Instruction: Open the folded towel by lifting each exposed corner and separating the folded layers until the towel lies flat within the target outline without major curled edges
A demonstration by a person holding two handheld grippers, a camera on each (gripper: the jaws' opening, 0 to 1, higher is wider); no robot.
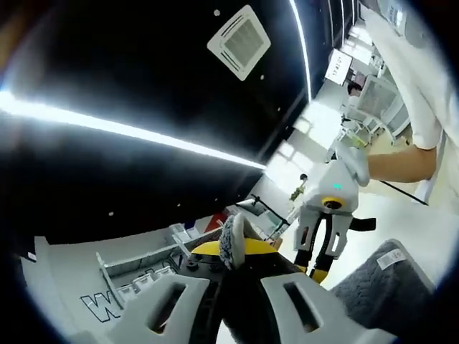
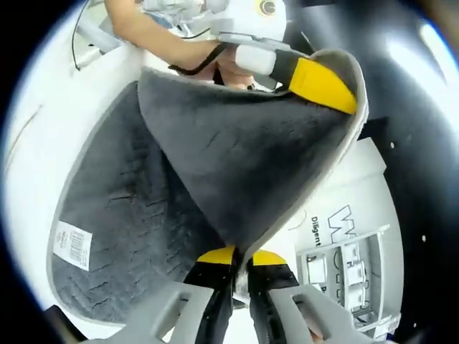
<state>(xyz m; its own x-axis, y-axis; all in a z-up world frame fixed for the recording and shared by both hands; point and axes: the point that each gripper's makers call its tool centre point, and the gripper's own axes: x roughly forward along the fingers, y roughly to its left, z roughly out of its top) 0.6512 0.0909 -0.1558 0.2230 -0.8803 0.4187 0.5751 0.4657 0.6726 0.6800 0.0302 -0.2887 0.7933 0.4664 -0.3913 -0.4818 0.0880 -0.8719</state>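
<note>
Towel (image 2: 237, 165) clamped by both claws, draped over white table (image 2: 43, 93), dark ceiling.

My left gripper (image 1: 237, 259) has 2 pale grey jaws, each with a long slot cut through it, running into black bodywork and ending in yellow tips. My right gripper (image 2: 241, 259) is built the same way: grey slotted jaws, black middle, yellow tips. Seen from the left gripper view, the right one shows a white housing with a small teal light and black-and-yellow parts below. I wear a white short sleeve (image 1: 419, 86) and a dark band (image 2: 208, 57) at the wrist.
</note>
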